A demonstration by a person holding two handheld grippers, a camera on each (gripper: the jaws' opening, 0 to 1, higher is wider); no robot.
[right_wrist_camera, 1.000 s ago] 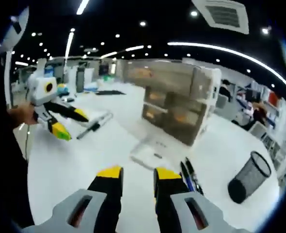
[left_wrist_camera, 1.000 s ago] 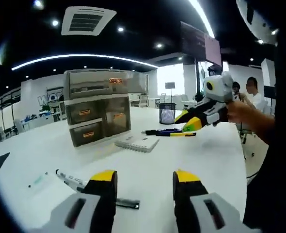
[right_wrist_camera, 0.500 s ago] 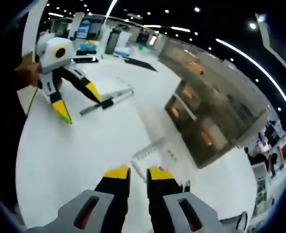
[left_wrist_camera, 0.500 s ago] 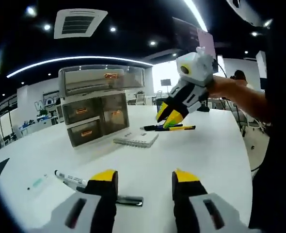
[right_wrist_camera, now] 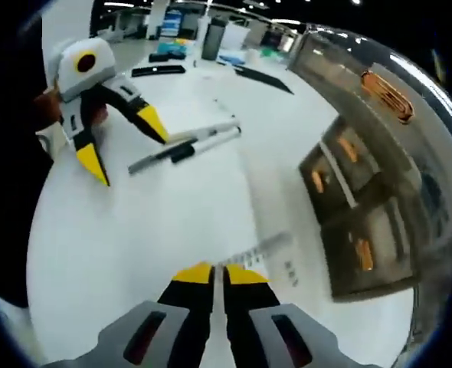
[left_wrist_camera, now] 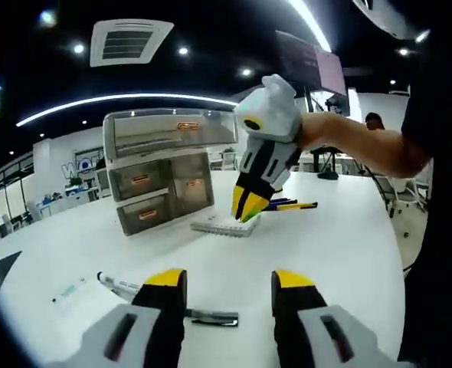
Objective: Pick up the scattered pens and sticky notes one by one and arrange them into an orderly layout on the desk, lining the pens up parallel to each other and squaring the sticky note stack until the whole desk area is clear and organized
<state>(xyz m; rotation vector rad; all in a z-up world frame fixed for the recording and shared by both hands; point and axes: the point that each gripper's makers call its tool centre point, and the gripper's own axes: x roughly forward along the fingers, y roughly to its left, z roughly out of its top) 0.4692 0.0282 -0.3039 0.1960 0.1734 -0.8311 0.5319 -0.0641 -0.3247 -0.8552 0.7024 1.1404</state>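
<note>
The sticky note stack [left_wrist_camera: 227, 225], a white ruled pad, lies flat on the tabletop [left_wrist_camera: 341, 245] directly under the tips of my right tool [left_wrist_camera: 246, 207], which points down at it with its yellow-tipped jaws drawn nearly together; in the right gripper view the same tool [right_wrist_camera: 218, 274] shows only a thin gap between its jaws, with the pad's edge [right_wrist_camera: 268, 253] just ahead of them, and I cannot tell whether anything is pinched there. Just beyond the pad from my right tool lie a blue pen and a yellow pen [left_wrist_camera: 291, 205], side by side. My left tool [left_wrist_camera: 230, 282] is released, its jaws wide apart above the tabletop; a white marker with a black cap [left_wrist_camera: 168, 303] lies across in front of its left jaw, touching nothing but the surface. In the right gripper view my left tool [right_wrist_camera: 122, 142] stands spread beside that marker [right_wrist_camera: 184, 146]. Behind the pad stands a translucent drawer unit [left_wrist_camera: 161, 176] with orange handles. A person [left_wrist_camera: 375, 123] shows far off beyond the tabletop.
</note>
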